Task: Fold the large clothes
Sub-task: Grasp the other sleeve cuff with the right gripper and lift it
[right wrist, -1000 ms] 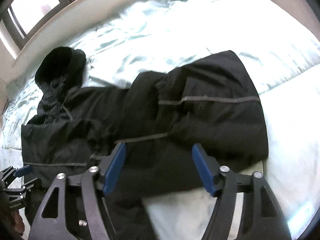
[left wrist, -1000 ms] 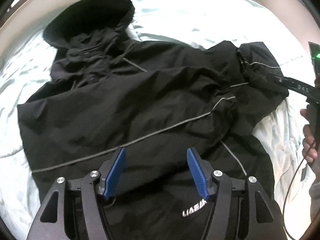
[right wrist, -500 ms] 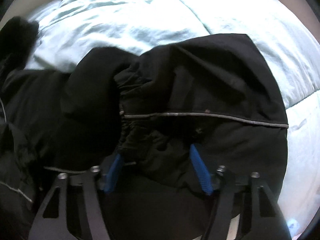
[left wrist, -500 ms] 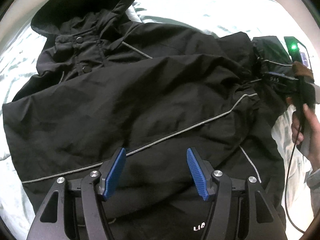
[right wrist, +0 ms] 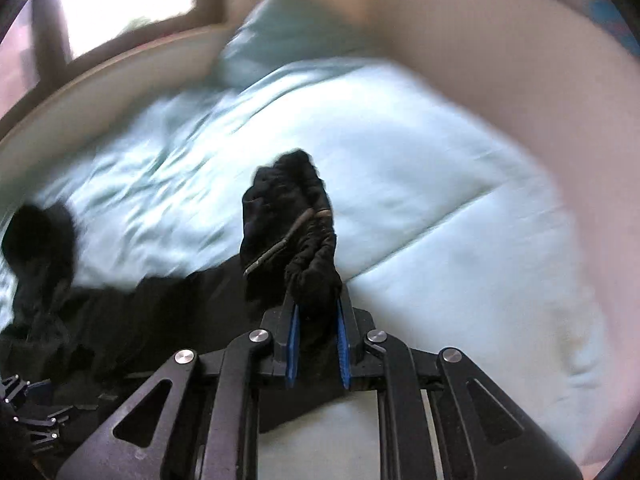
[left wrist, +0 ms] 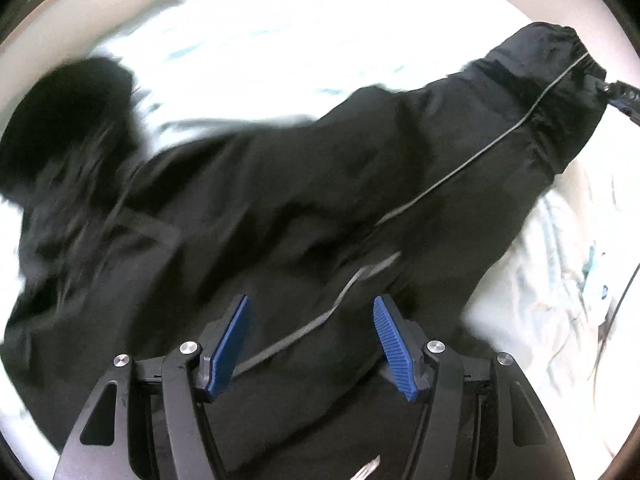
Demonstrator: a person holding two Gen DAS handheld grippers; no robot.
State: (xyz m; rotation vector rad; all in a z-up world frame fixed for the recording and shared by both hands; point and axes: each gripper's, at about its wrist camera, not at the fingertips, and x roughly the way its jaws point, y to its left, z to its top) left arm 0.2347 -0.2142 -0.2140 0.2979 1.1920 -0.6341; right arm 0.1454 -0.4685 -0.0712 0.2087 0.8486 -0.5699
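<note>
A black hooded jacket with thin grey piping lies on a pale blue bed. Its hood is at the far left. My left gripper is open and empty, hovering over the jacket's lower body. My right gripper is shut on the sleeve cuff and holds it lifted above the bed. In the left wrist view the sleeve stretches up to the far right, where the right gripper's tip shows. The rest of the jacket lies to the left in the right wrist view.
The pale blue duvet covers the bed. A blue pillow lies at the head by the wall, under a window. A cream bed frame runs along the far side. The left gripper shows at lower left.
My right gripper has shut on the sleeve cuff and lifted it up and to the right, unfolding the sleeve. My left gripper has pulled back a little over the jacket body, still open.
</note>
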